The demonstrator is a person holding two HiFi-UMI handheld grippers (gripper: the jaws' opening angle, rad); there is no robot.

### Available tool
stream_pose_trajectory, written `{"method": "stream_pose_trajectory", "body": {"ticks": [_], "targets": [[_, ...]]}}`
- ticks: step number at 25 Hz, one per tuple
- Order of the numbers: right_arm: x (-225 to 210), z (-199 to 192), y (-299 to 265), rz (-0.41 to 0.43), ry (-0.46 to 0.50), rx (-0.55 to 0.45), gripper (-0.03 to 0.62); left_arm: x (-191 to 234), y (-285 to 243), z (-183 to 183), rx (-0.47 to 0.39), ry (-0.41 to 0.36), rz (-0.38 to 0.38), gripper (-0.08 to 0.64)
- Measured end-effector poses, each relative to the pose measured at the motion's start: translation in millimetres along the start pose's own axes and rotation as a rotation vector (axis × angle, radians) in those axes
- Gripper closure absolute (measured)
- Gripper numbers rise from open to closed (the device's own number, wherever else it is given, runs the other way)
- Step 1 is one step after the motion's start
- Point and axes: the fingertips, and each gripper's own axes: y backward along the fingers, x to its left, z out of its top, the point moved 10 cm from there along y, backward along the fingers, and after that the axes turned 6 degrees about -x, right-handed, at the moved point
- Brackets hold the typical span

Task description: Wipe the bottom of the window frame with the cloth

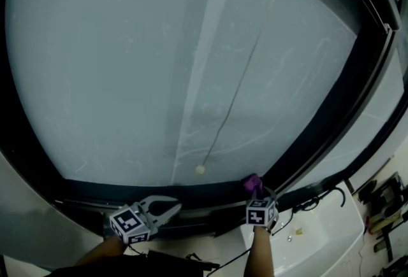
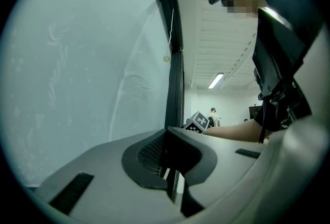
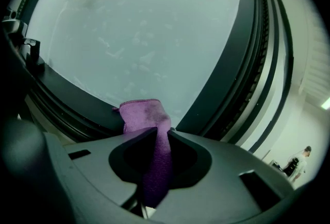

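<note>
The purple cloth (image 1: 252, 182) (image 3: 147, 115) is pinched in my right gripper (image 1: 256, 191) (image 3: 161, 133), which is shut on it. Its free top end lies against the black bottom window frame (image 1: 191, 191) (image 3: 72, 94), near the right corner where the upright frame bar (image 1: 344, 97) meets it. My left gripper (image 1: 177, 208) (image 2: 166, 133) hangs just below the bottom frame, left of the right one, with its jaws shut and nothing between them. In the left gripper view the right gripper's marker cube (image 2: 197, 121) shows beyond the tips.
A blind cord with a white bead (image 1: 200, 169) hangs in front of the frosted glass (image 1: 159, 65), just above the bottom frame. A white ledge (image 1: 319, 237) with a black cable and tools lies at the lower right. A person (image 2: 212, 112) stands far back in the room.
</note>
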Motion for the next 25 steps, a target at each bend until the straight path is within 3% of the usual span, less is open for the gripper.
{"method": "stream_pose_trajectory", "body": {"ticks": [13, 21, 23, 25], "targets": [[-13, -11, -4, -0.057, -0.081, -0.028, 0.523, -2, -1, 3, 0.035, 0.014, 0.031, 0.558], [-26, -24, -7, -0.135, -0.256, -0.04, 0.523, -2, -1, 3, 0.059, -0.003, 0.048, 0.558], [-24, -26, -8, -0.145, -0.245, -0.038, 0.523, -3, -1, 3, 0.062, -0.026, 0.052, 0.558], [-20, -24, -8, -0.153, -0.174, -0.036, 0.523, -4, 0, 3, 0.061, -0.056, 0.064, 0.558]]}}
